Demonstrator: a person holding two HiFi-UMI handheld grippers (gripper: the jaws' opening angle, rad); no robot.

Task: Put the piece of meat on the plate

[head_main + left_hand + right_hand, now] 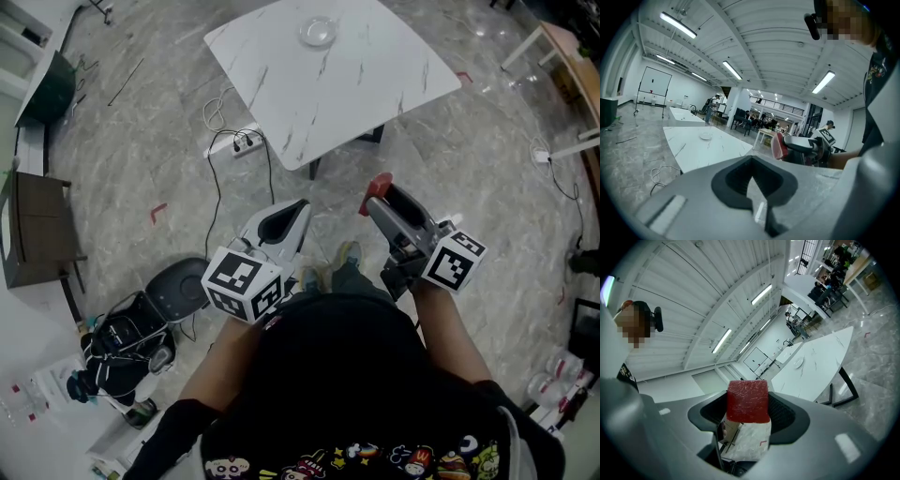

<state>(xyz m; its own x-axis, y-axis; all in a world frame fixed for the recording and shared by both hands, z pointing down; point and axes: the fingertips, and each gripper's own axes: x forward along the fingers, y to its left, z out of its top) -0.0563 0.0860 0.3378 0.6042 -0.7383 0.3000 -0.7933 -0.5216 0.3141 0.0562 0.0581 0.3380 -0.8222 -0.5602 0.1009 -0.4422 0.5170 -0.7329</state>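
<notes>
Meat (747, 401) is pinched in my right gripper (382, 195); my left gripper (296, 214) is closed and empty. Plate (319, 31) sits well ahead, so I reckon a loose squeeze drops it on the way.

White marble table (367, 89), glass plate (319, 31) on top

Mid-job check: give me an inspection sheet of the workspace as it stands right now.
Surface: white marble table, bare except for the plate.
Job's things: glass plate near the table's far edge, empty; piece of meat, red, held off the table.
Clutter: black bag and gear on the floor, left.
Grippers: right gripper shut on the piece of meat; left gripper jaws together, empty.
Cables: power strip and cable on the floor beside the table.
Surroundings: marble floor; dark bench left.
</notes>
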